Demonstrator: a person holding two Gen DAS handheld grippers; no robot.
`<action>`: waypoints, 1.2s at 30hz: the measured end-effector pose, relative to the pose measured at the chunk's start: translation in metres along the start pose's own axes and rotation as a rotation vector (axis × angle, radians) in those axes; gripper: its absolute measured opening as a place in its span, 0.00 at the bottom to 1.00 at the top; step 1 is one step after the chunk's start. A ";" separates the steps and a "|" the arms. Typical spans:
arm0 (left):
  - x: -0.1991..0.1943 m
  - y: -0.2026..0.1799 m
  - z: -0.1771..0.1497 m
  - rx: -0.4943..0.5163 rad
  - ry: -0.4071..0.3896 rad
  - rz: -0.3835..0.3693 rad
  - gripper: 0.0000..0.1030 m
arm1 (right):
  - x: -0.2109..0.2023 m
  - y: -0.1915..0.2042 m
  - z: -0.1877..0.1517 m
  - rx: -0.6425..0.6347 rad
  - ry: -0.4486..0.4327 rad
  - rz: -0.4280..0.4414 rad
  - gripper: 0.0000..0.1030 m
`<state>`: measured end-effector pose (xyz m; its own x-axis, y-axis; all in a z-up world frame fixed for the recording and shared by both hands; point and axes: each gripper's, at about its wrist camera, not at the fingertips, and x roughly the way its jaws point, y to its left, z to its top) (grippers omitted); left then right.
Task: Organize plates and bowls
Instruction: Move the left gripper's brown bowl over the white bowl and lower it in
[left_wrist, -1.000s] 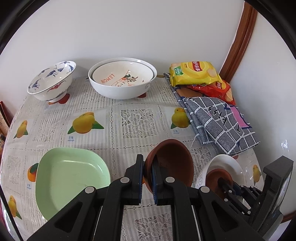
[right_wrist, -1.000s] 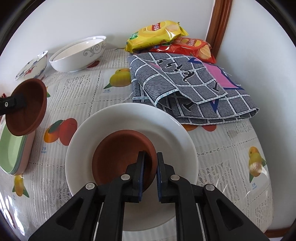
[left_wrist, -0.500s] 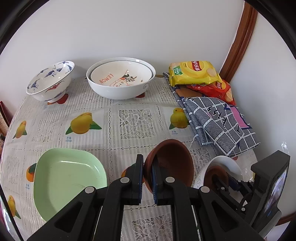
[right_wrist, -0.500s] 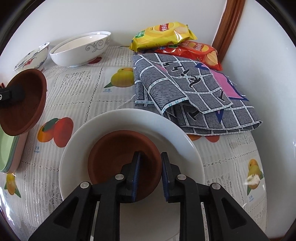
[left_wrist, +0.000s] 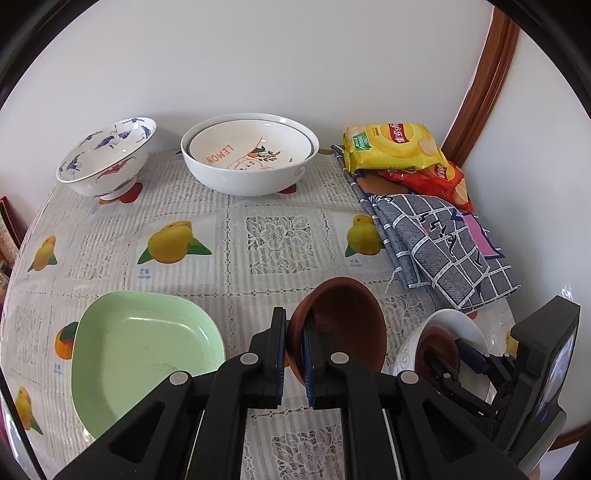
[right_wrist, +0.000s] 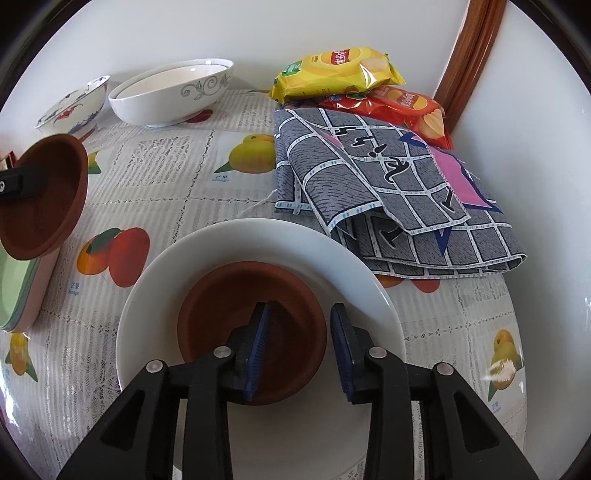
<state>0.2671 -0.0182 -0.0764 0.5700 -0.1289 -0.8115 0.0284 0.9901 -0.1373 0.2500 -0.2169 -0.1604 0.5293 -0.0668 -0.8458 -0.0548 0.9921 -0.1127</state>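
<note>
Right wrist view: brown saucer (right_wrist: 229, 295) inside white plate (right_wrist: 314, 251).

White walls (left_wrist: 295, 66) meet at a corner with brown wooden trim (left_wrist: 480, 92).

Bright even daylight, soft shadows, sharp focus, fisheye-bent edges, dark corners.

One brown saucer (right_wrist: 251, 306) is seated flat in a white plate (right_wrist: 229, 243) near the table's right edge; another (left_wrist: 343, 325) is held tilted above the table.
</note>
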 end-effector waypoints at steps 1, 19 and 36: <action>-0.001 0.000 0.000 0.003 0.001 0.001 0.08 | -0.001 -0.001 -0.001 0.001 0.000 0.003 0.37; -0.022 -0.027 -0.010 0.054 -0.025 -0.048 0.08 | -0.045 -0.015 -0.015 0.036 -0.029 0.033 0.43; 0.000 -0.094 -0.030 0.128 0.037 -0.107 0.08 | -0.102 -0.103 -0.060 0.245 -0.119 -0.034 0.43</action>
<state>0.2401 -0.1133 -0.0808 0.5278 -0.2336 -0.8166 0.1931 0.9693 -0.1525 0.1505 -0.3186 -0.0936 0.6240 -0.1019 -0.7747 0.1632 0.9866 0.0017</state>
